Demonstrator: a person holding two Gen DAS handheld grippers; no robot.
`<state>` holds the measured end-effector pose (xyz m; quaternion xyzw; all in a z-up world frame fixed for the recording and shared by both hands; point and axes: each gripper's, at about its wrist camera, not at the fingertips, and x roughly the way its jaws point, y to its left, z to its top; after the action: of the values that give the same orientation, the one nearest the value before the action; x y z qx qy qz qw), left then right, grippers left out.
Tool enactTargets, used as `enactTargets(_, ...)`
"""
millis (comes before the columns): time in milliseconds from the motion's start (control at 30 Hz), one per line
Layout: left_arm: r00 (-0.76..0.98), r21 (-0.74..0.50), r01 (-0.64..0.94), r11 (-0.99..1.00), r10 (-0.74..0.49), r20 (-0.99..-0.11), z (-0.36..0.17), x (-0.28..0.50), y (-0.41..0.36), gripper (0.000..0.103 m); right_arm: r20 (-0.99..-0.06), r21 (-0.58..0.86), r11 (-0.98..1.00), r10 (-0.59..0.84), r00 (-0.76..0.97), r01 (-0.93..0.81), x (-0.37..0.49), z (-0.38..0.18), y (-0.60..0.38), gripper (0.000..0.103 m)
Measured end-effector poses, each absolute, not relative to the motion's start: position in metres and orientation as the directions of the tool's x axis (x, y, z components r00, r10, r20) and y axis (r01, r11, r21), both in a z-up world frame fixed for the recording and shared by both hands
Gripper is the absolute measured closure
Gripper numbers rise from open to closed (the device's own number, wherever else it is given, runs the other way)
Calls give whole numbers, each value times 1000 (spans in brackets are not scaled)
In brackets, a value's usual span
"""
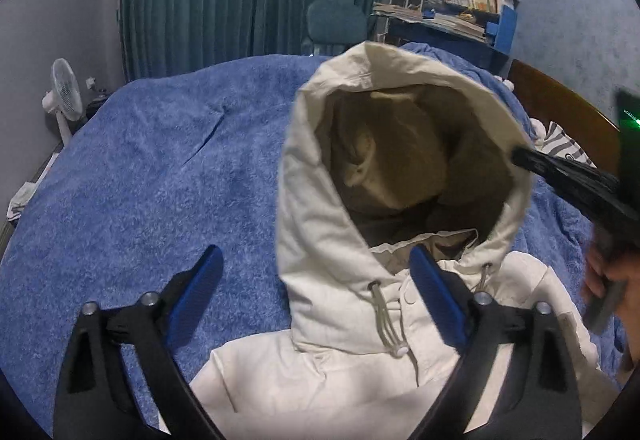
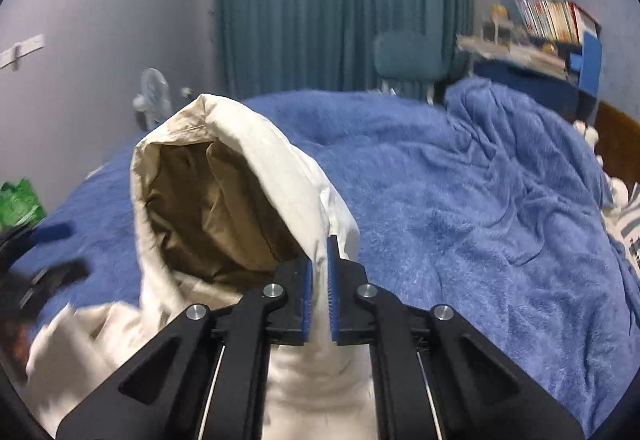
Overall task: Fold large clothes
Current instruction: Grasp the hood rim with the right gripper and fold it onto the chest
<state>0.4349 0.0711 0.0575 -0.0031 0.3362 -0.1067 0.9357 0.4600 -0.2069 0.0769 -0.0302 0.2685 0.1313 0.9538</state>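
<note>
- Lying on the blue bed point(image 1: 140, 160), the cream hooded jacket point(image 1: 340, 372) runs bottom-to-centre of frame, hood point(image 1: 320, 168) raised, opening facing the camera.
- Right tongs point(image 2: 319, 292) clenched on the hood's rim.
- Left tongs point(image 1: 316, 280) released, spread wide.

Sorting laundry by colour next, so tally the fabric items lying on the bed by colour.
Cream-white: 1, the hooded cotton jacket, its hood rim clamped by the right gripper
Blue: 1, the fluffy blanket
Grey-and-white striped: 1, a cloth near the wooden headboard
Total: 3
</note>
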Motion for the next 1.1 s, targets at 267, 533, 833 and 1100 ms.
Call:
enactTargets(267,838,66,184,981,-122,-532,68,414,47,26,-543,43,966,238,805,-256,367,63,-237,97)
enactTargets(533,796,-109,215,970,-239,-556,61,352,72,95,-600,-4,989,117,791,-149,318,43,-224,97)
enactTargets(833,675,-59,184,981,-169,-718,2,292,68,96,-642,67,987,157,750,-149,282,-5,-226,97)
enactTargets(1100,603,-131,78,988,-151,-784,-1,271,91,91,-647,125,981,193,737,-147,294,-17,-238,98)
